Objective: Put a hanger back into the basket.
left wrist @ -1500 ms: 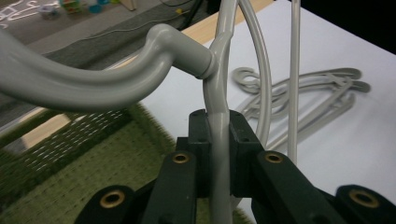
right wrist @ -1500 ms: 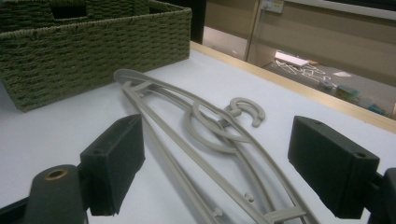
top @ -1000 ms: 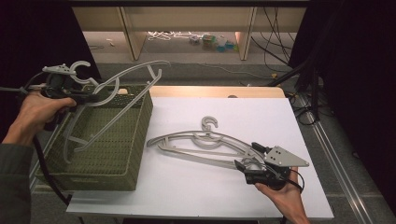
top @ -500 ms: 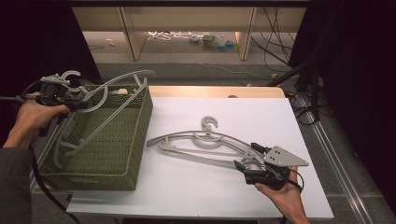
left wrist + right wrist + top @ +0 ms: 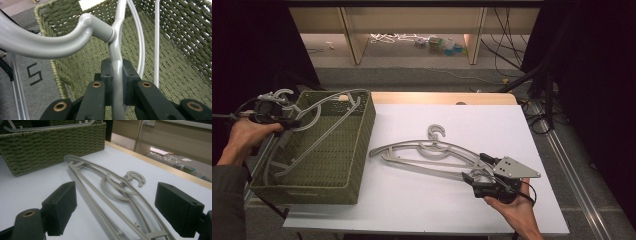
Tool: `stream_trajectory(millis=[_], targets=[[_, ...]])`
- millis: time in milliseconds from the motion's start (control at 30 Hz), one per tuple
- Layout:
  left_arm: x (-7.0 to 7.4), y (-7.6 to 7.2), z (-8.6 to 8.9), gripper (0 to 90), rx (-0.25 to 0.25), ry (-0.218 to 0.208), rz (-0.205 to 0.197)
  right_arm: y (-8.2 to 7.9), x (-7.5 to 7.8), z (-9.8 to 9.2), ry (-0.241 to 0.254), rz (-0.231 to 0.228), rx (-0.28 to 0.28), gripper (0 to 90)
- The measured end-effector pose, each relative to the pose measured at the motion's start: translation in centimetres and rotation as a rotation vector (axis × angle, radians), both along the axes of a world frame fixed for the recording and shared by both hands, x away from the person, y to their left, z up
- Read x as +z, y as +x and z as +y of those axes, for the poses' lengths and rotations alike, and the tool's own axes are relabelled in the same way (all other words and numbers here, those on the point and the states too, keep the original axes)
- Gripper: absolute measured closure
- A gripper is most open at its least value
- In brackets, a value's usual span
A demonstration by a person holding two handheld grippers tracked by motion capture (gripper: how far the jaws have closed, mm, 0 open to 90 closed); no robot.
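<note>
Hand-held gripper (image 5: 117,82) clamped on grey hanger (image 5: 75,42), above green basket (image 5: 175,50)

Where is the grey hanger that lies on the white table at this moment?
In the high view, the grey hanger lies flat on the white table, right of the green woven basket; its right end is just before the open right gripper.

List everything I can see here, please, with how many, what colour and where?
Hanger in basket: one, grey, clamped near its hook, dipping into the basket.
Hanger on table: one, grey, flat on the white top.
Basket: one, green woven, table's left end.
Table: one, white with a wooden far edge.
Shelf unit: one, light wood, beyond the table.
Left gripper: one, black, shut on the hanger.
Right gripper: one, black, open at the flat hanger's end.
</note>
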State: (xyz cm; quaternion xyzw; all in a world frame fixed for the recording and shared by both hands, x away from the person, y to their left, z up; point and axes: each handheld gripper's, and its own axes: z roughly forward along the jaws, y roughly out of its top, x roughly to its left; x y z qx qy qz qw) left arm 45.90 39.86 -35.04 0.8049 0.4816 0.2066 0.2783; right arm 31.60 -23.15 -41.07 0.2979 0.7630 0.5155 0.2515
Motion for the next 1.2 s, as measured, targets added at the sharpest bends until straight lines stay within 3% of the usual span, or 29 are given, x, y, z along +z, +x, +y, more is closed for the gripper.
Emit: stream_trajectory(millis=[100,167,567,733,867,1000,1033,1133,1200], targets=[[-0.3,0.0,0.2,81.9,0.009,0.03,0.013,0.0,0.0,0.0,0.002,0.0,-0.005,18.7],[-0.6,0.1,0.4,81.8,0.021,0.026,0.015,0.0,0.0,-0.1,0.0,-0.001,-0.002,18.7],[-2.6,1.0,-0.8,81.6,-0.015,0.096,0.067,0.1,0.0,-0.2,0.007,-0.006,0.003,18.8],[-3.4,1.2,-1.1,81.0,0.007,0.097,0.091,0.0,0.0,-0.2,0.0,-0.001,-0.001,19.0],[-4.1,1.2,-1.4,81.0,-0.013,0.143,0.12,0.0,-0.1,-0.2,-0.003,0.004,-0.002,19.0],[-4.2,1.1,-1.2,80.7,0.007,0.12,0.131,0.0,0.0,-0.2,-0.008,0.01,0.01,19.0],[-4.0,1.1,-1.1,78.6,0.021,0.117,0.123,-0.2,0.1,-0.2,-0.026,0.022,0.006,19.1],[-2.7,0.6,-0.9,66.7,0.055,0.095,0.058,0.0,0.0,-0.1,-0.003,0.005,0.009,19.1],[-1.6,-0.1,-0.9,58.3,0.075,0.07,0.04,0.0,0.0,-0.2,-0.005,0.005,0.006,19.0]])
